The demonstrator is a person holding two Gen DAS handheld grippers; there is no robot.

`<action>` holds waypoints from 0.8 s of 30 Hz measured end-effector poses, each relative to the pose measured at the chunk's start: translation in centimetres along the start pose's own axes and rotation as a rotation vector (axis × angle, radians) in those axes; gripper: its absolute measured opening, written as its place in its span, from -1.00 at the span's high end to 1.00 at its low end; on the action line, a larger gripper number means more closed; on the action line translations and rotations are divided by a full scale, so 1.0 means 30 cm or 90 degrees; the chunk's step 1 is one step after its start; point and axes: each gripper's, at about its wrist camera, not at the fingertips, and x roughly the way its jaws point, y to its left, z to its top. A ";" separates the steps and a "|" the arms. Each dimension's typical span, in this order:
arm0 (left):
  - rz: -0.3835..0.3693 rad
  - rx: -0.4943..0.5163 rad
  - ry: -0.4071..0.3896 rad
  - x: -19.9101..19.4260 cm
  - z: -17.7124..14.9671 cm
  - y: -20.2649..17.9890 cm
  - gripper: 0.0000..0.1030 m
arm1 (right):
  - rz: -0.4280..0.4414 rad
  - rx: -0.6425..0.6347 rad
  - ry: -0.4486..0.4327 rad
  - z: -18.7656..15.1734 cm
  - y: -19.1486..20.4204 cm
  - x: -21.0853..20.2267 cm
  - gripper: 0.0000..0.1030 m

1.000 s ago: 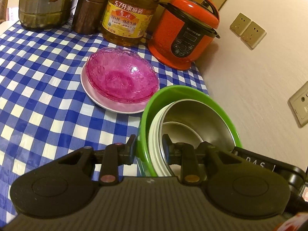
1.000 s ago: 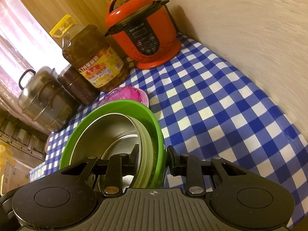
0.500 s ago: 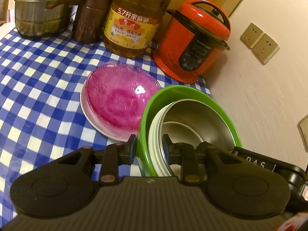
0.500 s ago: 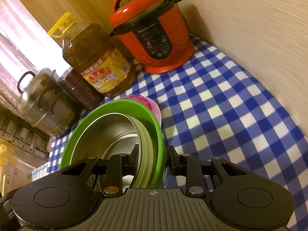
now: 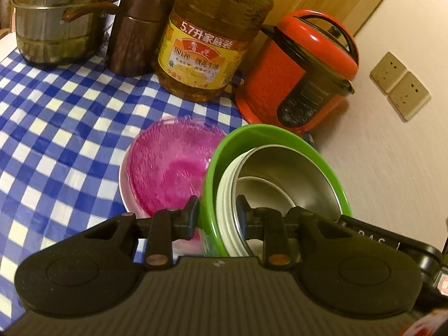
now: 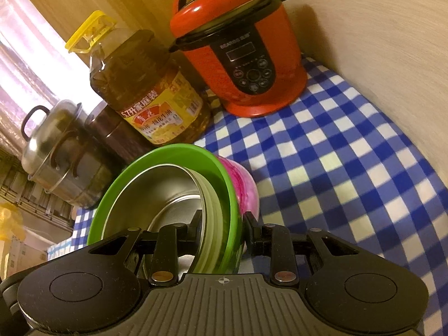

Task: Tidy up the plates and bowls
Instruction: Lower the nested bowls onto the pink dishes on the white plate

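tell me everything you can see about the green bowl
The green bowl is round, glossy and bright green, plastic by its look. It is the outermost of a nested stack: pale bowls and a steel bowl sit inside it. It is held tilted above the blue checked cloth, with the left gripper clamped on one side of the stack's rim and the right gripper on the other. It is partly over the pink glass dish, which lies on a white plate.
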 end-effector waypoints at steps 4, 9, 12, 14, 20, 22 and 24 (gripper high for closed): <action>0.007 -0.001 -0.002 0.036 0.042 0.015 0.52 | 0.005 -0.002 0.005 0.034 0.019 0.059 0.43; 0.013 -0.002 -0.004 0.084 0.095 0.046 0.52 | 0.011 -0.009 0.010 0.067 0.047 0.134 0.43; 0.018 -0.001 -0.006 0.115 0.118 0.069 0.52 | 0.016 -0.013 0.014 0.079 0.058 0.183 0.43; 0.021 -0.001 -0.004 0.136 0.126 0.082 0.52 | 0.017 -0.011 0.020 0.084 0.060 0.213 0.43; 0.031 0.006 0.006 0.205 0.141 0.120 0.52 | 0.016 -0.008 0.035 0.083 0.051 0.299 0.43; 0.034 0.011 0.008 0.224 0.141 0.128 0.52 | 0.017 -0.007 0.039 0.080 0.044 0.322 0.43; 0.037 0.015 0.012 0.242 0.142 0.134 0.52 | 0.015 -0.005 0.042 0.077 0.040 0.339 0.43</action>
